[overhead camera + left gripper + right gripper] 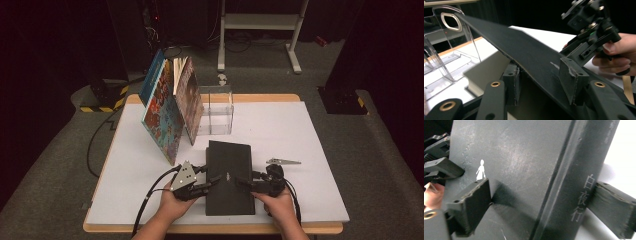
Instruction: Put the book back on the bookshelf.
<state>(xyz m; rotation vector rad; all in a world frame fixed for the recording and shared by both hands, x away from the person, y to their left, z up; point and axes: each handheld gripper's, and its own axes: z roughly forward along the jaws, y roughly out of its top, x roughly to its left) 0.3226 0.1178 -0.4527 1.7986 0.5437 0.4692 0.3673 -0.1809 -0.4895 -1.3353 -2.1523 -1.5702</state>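
A thick black hardcover book (pixel 230 177) lies on the white table (pixel 280 130), at its near edge, between the two hands. The left gripper (pixel 212 183) holds the left side of the book: in the left gripper view its fingers (pixel 571 80) pinch the front cover, which is lifted above the pale page block. The right gripper (pixel 243 183) takes the right side; in the right gripper view its fingers (pixel 471 206) pinch the book at the spine, one on the cover and one under it. Behind the book stands a clear acrylic book stand (pixel 216 111), and just beside it to the left two colourful picture books (pixel 172 107) lean upright.
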